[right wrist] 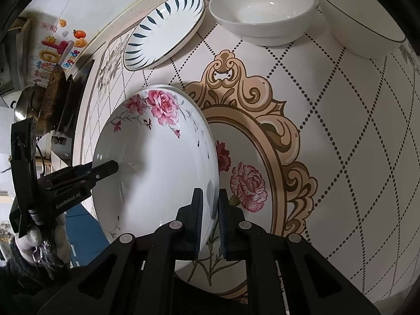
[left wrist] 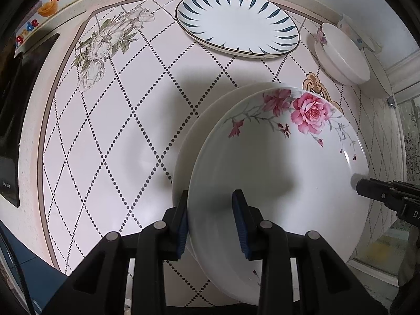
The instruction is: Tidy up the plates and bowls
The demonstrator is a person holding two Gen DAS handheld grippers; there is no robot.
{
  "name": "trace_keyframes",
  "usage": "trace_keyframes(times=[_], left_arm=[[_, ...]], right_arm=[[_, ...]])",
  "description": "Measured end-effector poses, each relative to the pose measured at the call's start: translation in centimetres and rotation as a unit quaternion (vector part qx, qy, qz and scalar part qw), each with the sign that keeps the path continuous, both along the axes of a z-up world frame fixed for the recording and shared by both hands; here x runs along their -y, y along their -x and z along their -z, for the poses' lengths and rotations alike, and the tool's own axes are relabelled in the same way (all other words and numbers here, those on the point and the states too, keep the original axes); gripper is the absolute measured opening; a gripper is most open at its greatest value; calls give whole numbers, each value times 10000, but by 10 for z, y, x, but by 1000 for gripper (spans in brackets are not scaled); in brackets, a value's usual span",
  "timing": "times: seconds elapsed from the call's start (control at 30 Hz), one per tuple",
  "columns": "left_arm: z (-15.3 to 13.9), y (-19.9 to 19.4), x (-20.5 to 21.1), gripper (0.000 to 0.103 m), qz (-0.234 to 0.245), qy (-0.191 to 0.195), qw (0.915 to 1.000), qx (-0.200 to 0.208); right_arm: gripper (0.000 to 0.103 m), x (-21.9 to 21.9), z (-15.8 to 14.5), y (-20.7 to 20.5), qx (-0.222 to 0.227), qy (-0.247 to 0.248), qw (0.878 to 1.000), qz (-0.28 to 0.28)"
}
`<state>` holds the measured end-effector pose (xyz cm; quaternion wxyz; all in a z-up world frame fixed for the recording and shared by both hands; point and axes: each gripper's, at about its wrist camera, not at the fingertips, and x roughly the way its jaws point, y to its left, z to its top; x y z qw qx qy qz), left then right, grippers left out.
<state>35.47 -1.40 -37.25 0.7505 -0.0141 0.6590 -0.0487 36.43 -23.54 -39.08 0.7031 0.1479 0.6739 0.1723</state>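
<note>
Left wrist view: I look straight down on a patterned tablecloth [left wrist: 118,136]. My left gripper [left wrist: 213,225] is narrowed onto the near rim of a rose plate [left wrist: 283,173], one blue pad outside the rim and one on the inner face. A second pale plate [left wrist: 194,141] shows from under its left edge (I cannot tell whether the two touch). My right gripper [left wrist: 357,181] enters from the right and meets the rim opposite. I judge the risk to be twisting: if my two hands move unevenly, the glazed rim could slip from a pad and knock the plate below. A leaf-pattern plate [left wrist: 237,23] and a white bowl [left wrist: 341,52] sit well apart at the table's far side.

Right wrist view: my right gripper [right wrist: 211,223] is almost fully closed, pinching the rose plate's [right wrist: 162,162] right rim between its pads. My left gripper [right wrist: 115,167] reaches in from the left, its tip on the plate's opposite edge. The grip is thin and right at the edge, so a tilt could lever the plate free. The leaf-pattern plate [right wrist: 165,31], the white bowl [right wrist: 262,13] and a blue-rimmed bowl [right wrist: 362,21] wait beyond.
</note>
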Motion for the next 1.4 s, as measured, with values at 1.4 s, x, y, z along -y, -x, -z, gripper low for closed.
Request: trace_keyframes(times=[1.4], left_arm=[[22,-222,-55,21,-446,892,9950,-86]], right_arm=[[30,-57,12,-299,-383,682,9969,-77]])
